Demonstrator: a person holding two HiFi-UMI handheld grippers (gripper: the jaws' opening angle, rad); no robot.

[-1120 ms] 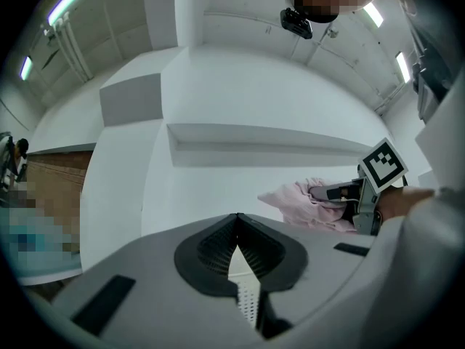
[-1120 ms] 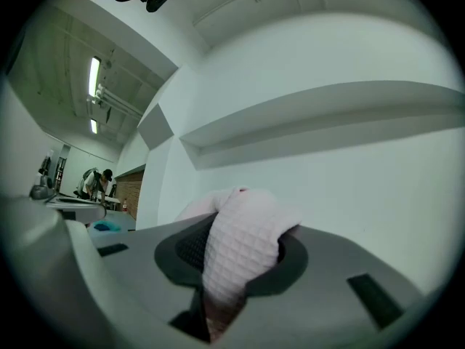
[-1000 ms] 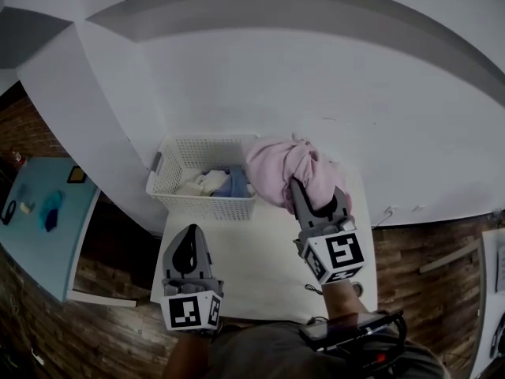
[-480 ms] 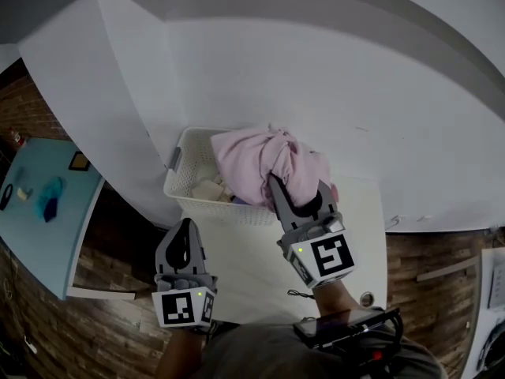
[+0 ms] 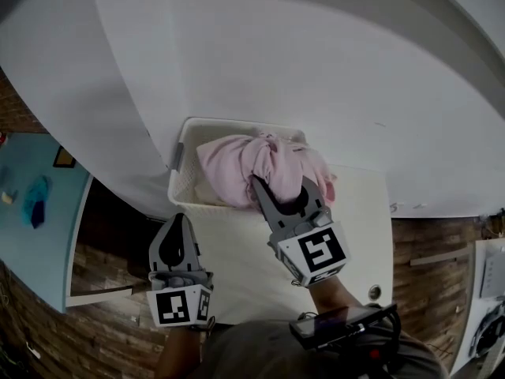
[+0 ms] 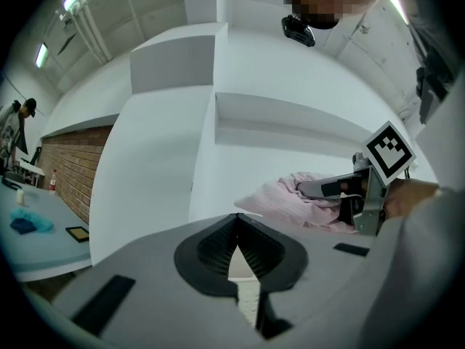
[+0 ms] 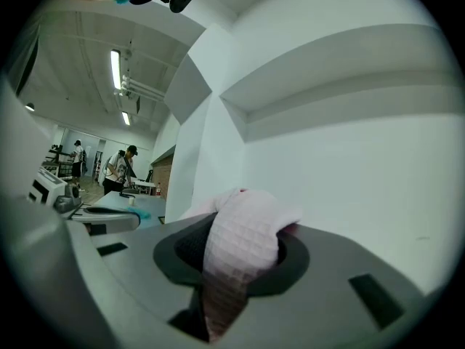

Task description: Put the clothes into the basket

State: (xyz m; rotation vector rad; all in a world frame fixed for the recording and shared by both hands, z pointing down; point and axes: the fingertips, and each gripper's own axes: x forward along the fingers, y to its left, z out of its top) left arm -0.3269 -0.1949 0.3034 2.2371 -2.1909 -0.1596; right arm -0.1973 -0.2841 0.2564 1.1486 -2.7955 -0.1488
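Note:
A pink garment [image 5: 237, 164] hangs bunched over the white slatted basket [image 5: 185, 181] at the table's far edge, covering most of its opening. My right gripper [image 5: 284, 192] grips a fold of it; the cloth [image 7: 243, 242] fills the gap between the jaws, which are opening slightly. From the left gripper view the same garment [image 6: 287, 198] and the right gripper [image 6: 341, 189] show at the right. My left gripper [image 5: 177, 223] hovers over the table's near left, short of the basket, shut with nothing in it [image 6: 236, 231]. The basket's contents are hidden under the garment.
The basket sits on a white table [image 5: 237, 263] set against a white wall [image 5: 316, 69]. A light blue table [image 5: 35, 243] with small items stands lower at the left. People [image 7: 120, 167] stand far off in the room behind.
My right gripper has carried the pink garment leftward, from beside the basket's right end to above it. The left gripper has stayed at the table's near left, shut.

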